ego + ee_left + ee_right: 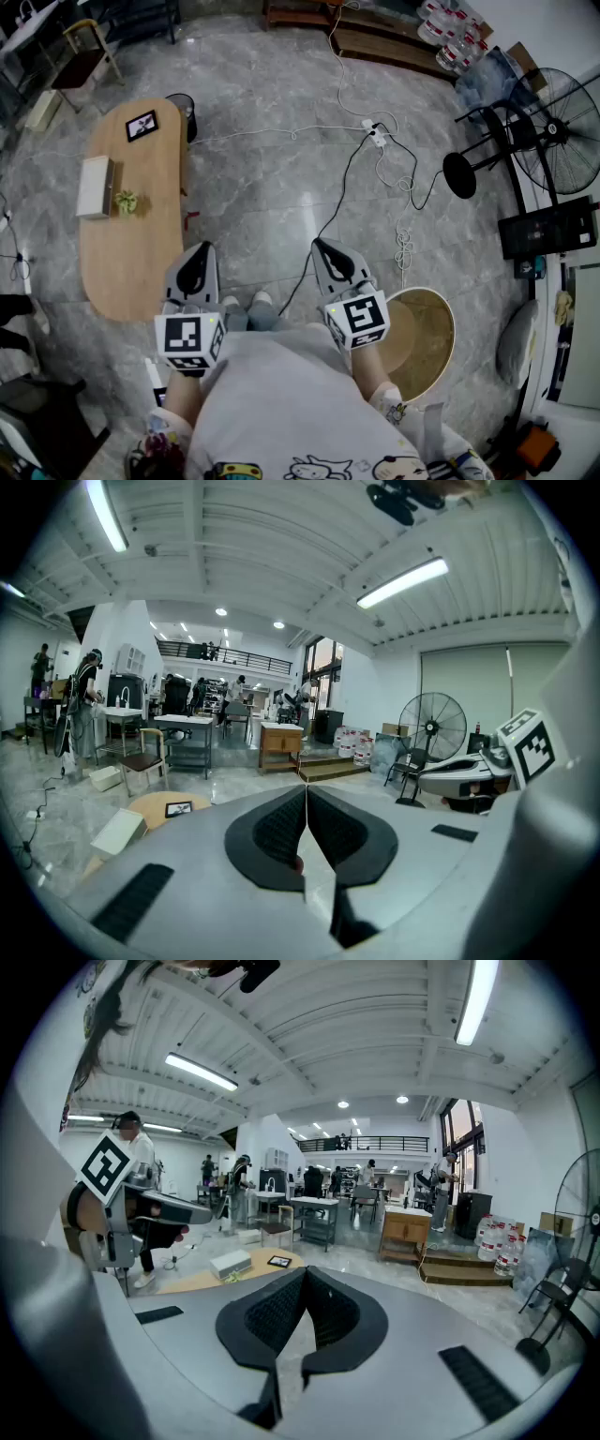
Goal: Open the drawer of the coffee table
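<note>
1. Left claw [201, 251]: the two black pads are pressed together along their whole length, with nothing between them. It is held out in front of the person's body and tilted slightly downward.
2. Right claw [323, 248]: its pads are likewise together on nothing. It is held alongside the left claw and apart from it, at the same slight downward tilt.
3. Coffee table [131, 225]: it has an oval wooden tabletop and stands on the floor ahead of and to the left of the left claw. In the head view its near end lies just beside that claw. Neither claw touches it. The drawer cannot be made out in any view.
4. On the tabletop, beyond the left claw, lies a white box [94, 186] with a small green item [127, 201] just beside it. A dark picture frame [142, 125] lies near the far end.
5. A black bin [181, 114] stands on the floor against the far end of the table, well ahead of the left claw.
6. The person's shoes [248, 309] show between the two claws. A black cable [333, 202] runs over the marble floor from there to a white power strip [377, 136] well ahead of the right claw.
7. To the right of the right claw, a round tan stool [427, 328] appears just beside it in the head view. Farther out to the right are a black round-based stand [459, 174] and a floor fan [553, 117].
</note>
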Tool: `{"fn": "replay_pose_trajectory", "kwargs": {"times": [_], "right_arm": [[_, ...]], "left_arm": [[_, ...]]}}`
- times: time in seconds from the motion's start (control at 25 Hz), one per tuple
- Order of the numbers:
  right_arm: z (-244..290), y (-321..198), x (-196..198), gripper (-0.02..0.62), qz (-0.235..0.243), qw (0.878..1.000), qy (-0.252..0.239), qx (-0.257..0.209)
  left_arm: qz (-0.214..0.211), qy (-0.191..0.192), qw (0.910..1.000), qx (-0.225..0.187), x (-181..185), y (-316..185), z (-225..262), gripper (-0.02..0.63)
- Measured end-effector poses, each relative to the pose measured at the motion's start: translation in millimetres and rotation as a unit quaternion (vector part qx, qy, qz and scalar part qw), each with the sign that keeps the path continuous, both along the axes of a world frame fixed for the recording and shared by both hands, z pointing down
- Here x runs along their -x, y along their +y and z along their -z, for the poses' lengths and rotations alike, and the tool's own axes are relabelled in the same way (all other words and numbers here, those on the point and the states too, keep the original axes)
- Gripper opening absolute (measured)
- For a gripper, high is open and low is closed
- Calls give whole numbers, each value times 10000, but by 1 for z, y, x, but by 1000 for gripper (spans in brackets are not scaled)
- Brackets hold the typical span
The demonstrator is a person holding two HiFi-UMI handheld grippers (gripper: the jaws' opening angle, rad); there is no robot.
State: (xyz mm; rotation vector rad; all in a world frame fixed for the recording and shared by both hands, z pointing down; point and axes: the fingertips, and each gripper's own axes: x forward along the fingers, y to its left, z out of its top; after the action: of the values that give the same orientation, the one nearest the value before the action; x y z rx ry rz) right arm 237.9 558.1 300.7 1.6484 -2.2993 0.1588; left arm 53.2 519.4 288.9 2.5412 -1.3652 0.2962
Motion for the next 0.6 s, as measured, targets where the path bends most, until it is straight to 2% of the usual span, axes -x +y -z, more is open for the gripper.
{"fn": "replay_pose_trajectory", "kwargs": {"times": [0.12,0.28,0.48,0.56,0.6], "right_arm": [[-2,3,-4,0,-16,9999,25,99],[4,6,-13,2,57,9999,3,-101],[5,7,-26,6,-7,9997,-243,-34],[-1,4,-28,35,5,9993,-358,68],[-3,1,-27,65,37,9991,-400,129]], "left_arm": [[1,-43,10000,-37,-3,2,-1,6],[74,-23,9999,-96,-2,4,4,6],[148,108,9998,-107,-1,0,7,9],[175,87,9998,-85,0,-4,6,28],[175,87,9998,-55,1,-8,5,64]]}}
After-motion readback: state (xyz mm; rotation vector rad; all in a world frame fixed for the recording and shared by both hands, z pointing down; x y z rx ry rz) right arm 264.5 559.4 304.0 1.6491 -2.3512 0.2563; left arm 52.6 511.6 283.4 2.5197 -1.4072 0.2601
